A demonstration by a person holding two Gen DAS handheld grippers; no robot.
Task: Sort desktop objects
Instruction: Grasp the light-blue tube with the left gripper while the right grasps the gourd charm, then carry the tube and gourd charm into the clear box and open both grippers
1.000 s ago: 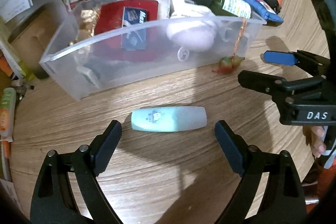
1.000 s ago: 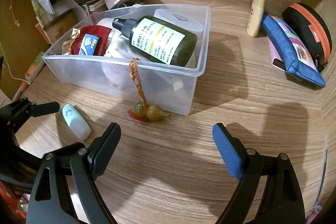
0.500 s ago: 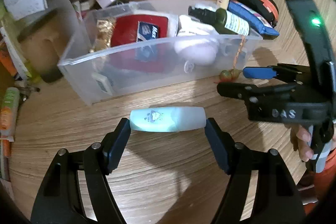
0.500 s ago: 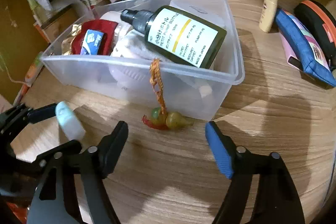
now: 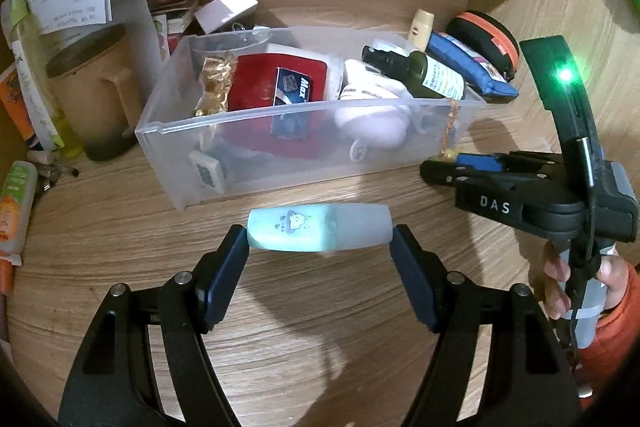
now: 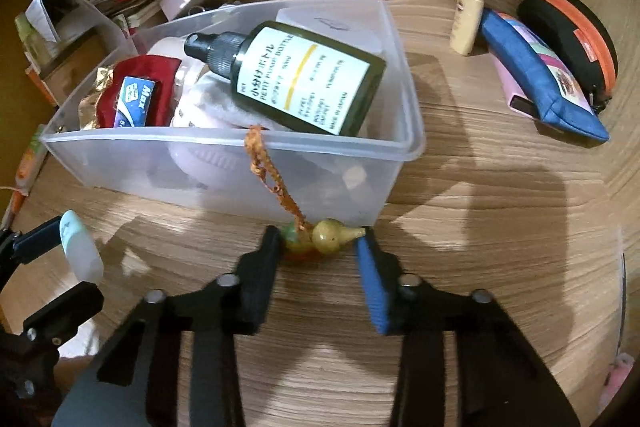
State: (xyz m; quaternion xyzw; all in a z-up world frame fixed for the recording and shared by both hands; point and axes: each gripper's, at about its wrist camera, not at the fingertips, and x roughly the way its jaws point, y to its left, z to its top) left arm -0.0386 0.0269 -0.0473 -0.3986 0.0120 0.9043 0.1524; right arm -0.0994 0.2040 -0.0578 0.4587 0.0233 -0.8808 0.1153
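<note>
Grippers both busy by the clear bin (image 5: 248, 131): left gripper (image 5: 320, 241) clamps the mint tube (image 5: 318, 227) endwise, right gripper (image 6: 318, 247) pinches the gourd charm (image 6: 322, 237).

Surface: wooden desktop (image 6: 460, 227)
Centre: clear plastic bin (image 6: 224, 155) (filled)
Right: cream tube (image 6: 467, 15), blue pouch (image 6: 536, 75), black-orange case (image 6: 576, 27)

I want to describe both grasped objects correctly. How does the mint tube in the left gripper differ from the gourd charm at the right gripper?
The mint tube is one smooth cylinder; the gourd charm is small lumpy beads. The tube lies free, spanning the left gripper end to end; the charm's orange cord hangs over the clear bin rim. Both sit between closing fingers on the wooden desk.
</note>
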